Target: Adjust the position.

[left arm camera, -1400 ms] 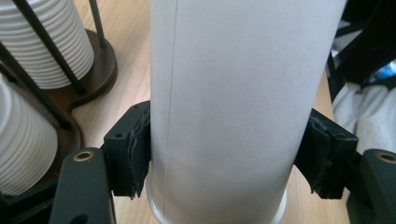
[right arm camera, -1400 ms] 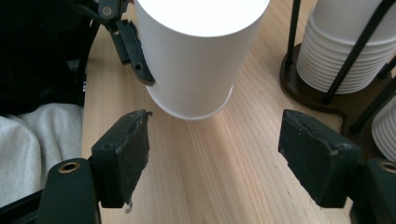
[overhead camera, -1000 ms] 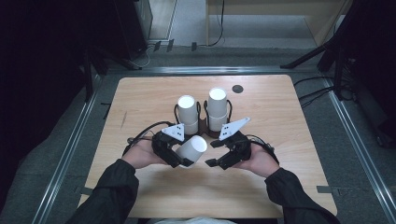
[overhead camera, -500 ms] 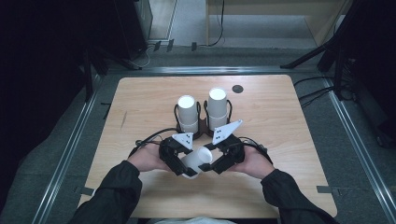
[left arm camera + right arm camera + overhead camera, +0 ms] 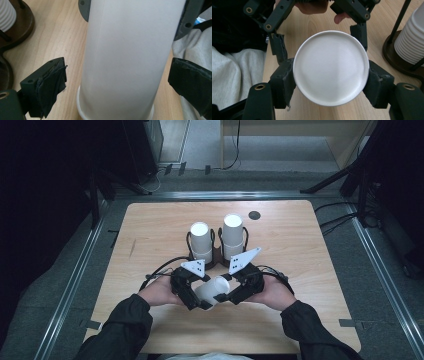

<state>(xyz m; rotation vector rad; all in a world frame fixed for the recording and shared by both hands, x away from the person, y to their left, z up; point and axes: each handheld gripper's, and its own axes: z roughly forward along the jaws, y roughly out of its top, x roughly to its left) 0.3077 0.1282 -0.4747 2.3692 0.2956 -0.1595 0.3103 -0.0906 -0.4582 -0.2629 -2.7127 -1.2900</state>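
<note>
- In the high view, a white cup [image 5: 212,290] lies on its side between the two grippers, near the middle of the near edge of the wooden surface [image 5: 310,250]. The left gripper [image 5: 192,292] is at its left end and the right gripper [image 5: 235,292] at its right end.
- The right gripper view looks straight at the round closed bottom of the cup [image 5: 331,67]. Its two black fingers [image 5: 283,82] have just been closing and now press on both sides of the cup, so they are clamped on it. The high view is too small to show this contact.
- The left gripper view looks along the side wall of the cup [image 5: 125,62], with the rolled rim at the near end. Its fingers [image 5: 50,82] have just been opening; they stand apart on both sides of the cup, with a clear gap to the wall.
- The right gripper view also shows the left gripper [image 5: 317,37] beyond the cup, its fingers just beside the wall but not pressing on it.
- Far behind the hands, the high view shows two stacks of white cups [image 5: 201,242] standing upside down in dark wire holders, and a small dark disc [image 5: 254,215] farther right.
- In the right gripper view the ribbed rims of one stack [image 5: 410,42] are visible at the right edge.
</note>
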